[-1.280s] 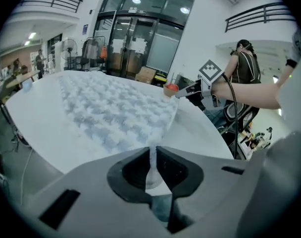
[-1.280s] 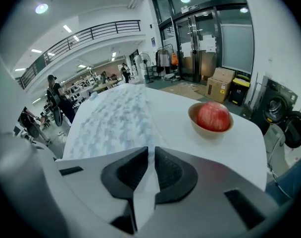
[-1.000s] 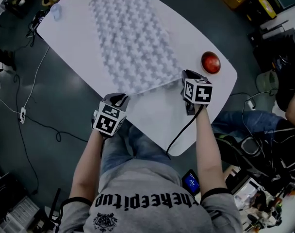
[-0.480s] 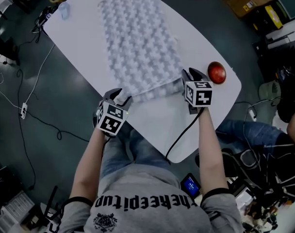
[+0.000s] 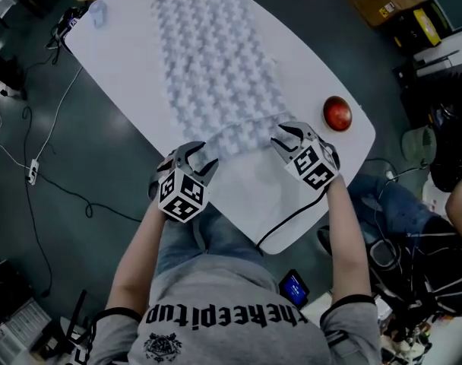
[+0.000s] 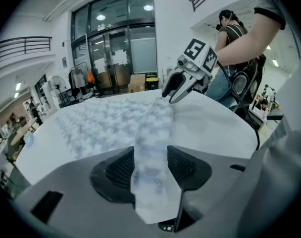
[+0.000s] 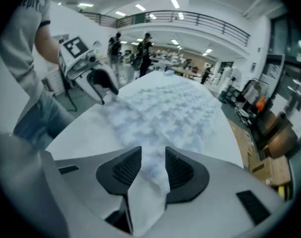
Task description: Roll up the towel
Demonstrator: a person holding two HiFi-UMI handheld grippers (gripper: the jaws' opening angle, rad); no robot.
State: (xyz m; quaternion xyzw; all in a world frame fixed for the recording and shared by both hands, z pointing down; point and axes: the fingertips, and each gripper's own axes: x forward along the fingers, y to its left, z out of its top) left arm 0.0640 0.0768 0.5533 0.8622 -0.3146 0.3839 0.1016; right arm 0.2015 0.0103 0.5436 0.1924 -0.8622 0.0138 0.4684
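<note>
The towel [image 5: 216, 74] lies spread flat on the white table [image 5: 121, 67], and its near edge [image 5: 242, 139] is turned over into a thick fold that runs across between the two grippers. The left gripper [image 5: 198, 158] is at the left end of this fold, tilted downward. Its jaws have just been opening and now stand rather wide, with the fold lying loose between the pads. The right gripper [image 5: 286, 137] is at the right end. Its jaws have also just been opening and are moderately apart, again with towel between them. A red round object [image 5: 337, 112] sits on the table near the right gripper, apart from the towel.
</note>
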